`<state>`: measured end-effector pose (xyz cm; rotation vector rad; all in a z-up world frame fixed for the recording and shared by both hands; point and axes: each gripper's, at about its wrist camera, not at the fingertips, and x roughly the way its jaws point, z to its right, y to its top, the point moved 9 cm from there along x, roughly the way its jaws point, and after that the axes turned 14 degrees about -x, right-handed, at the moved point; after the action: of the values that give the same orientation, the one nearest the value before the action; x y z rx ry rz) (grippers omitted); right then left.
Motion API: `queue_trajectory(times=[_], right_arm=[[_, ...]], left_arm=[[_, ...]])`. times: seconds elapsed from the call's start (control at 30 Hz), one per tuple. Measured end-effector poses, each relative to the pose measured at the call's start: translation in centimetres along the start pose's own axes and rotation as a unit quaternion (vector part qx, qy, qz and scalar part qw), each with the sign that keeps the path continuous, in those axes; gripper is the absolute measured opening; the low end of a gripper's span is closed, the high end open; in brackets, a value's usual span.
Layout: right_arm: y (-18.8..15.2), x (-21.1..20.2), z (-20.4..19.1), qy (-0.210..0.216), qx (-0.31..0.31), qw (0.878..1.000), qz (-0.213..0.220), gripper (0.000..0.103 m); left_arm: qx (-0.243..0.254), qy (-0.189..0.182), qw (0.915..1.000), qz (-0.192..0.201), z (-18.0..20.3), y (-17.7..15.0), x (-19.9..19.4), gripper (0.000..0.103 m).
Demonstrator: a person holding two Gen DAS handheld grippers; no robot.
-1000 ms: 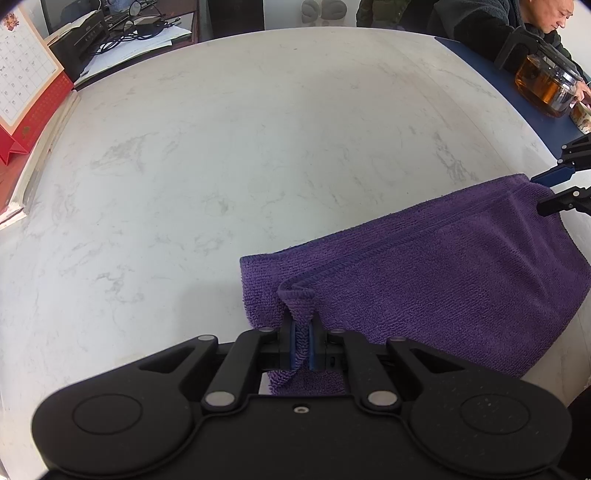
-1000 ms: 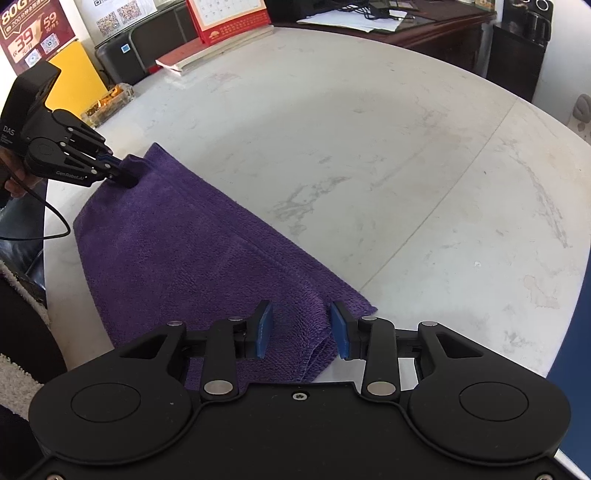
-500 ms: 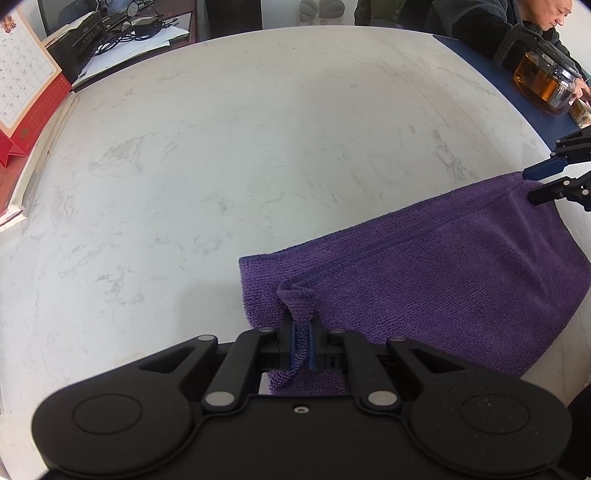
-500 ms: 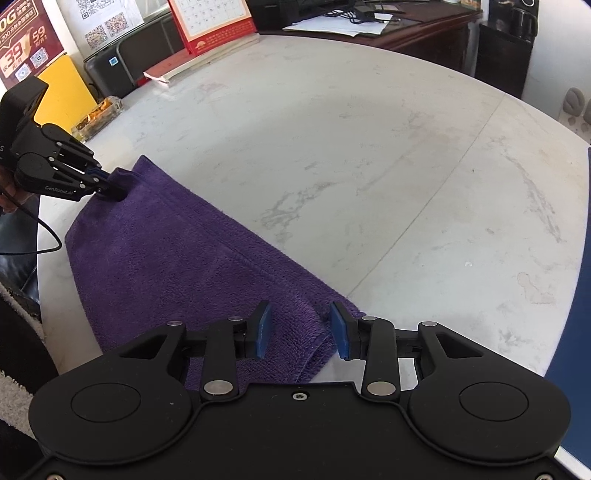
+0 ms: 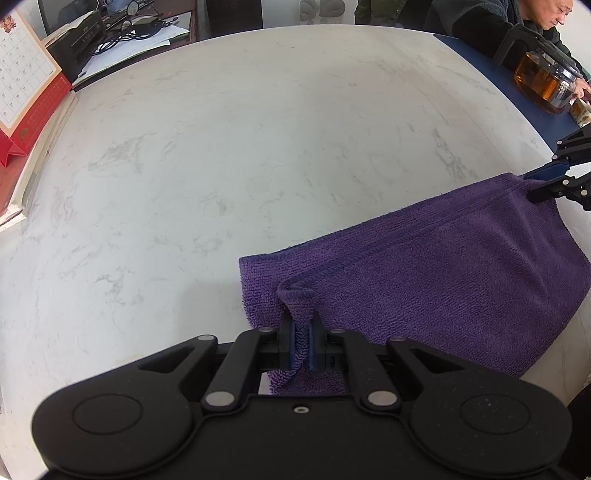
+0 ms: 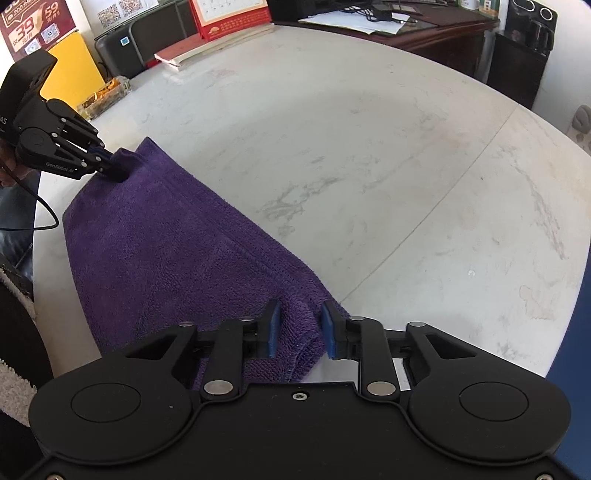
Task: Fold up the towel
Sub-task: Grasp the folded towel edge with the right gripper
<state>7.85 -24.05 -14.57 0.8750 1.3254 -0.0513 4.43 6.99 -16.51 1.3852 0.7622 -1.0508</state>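
A purple towel point(image 5: 443, 273) lies folded double on the white marble table point(image 5: 258, 147) near its front edge. My left gripper point(image 5: 302, 345) is shut on one corner of the towel, pinching the upper layer. It also shows in the right wrist view point(image 6: 107, 162) at the towel's point(image 6: 177, 251) far corner. My right gripper point(image 6: 300, 330) is open, its jaws straddling the opposite towel corner without pinching it. The right gripper also shows in the left wrist view point(image 5: 543, 182) at the towel's far right corner.
A red desk calendar point(image 5: 22, 92) and papers stand at the table's left edge. A glass teapot point(image 5: 546, 81) and a seated person point(image 5: 517, 22) are at the far right. A black printer point(image 6: 147, 40) and a yellow board point(image 6: 74, 66) stand behind the table.
The right gripper has stayed open at its corner and shifted slightly; the towel edge there has settled a little lower. The left gripper has kept its hold.
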Motion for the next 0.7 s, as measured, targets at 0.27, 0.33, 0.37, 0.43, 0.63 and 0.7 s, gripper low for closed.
queue_trajectory(times=[0.27,0.33,0.37,0.43,0.63,0.7], right_arm=[[0.2,-0.7,-0.3,0.002,-0.005,1.0,0.008,0.015],[0.3,-0.7,-0.5,0.007,-0.004,1.0,0.011,0.015],[0.4,-0.7,-0.6,0.009,-0.003,1.0,0.013,0.015],[0.3,-0.6,-0.5,0.008,0.0,1.0,0.013,0.015],[-0.1,0.0,0.4,0.014,0.033,0.999,0.018,0.016],[-0.2,0.1,0.4,0.018,0.036,0.999,0.016,0.017]], left_arm=[[0.0,0.0,1.0,0.002,0.0,-0.1,0.0,0.005],[0.001,-0.001,1.0,0.003,0.0,-0.1,0.0,0.005],[0.0,-0.001,1.0,0.003,0.0,-0.1,0.0,0.005],[-0.001,-0.002,1.0,0.003,-0.1,-0.1,0.0,0.005],[0.0,-0.004,1.0,0.002,-0.2,-0.1,0.0,0.005],[0.0,-0.005,1.0,0.002,-0.2,-0.1,0.0,0.005]])
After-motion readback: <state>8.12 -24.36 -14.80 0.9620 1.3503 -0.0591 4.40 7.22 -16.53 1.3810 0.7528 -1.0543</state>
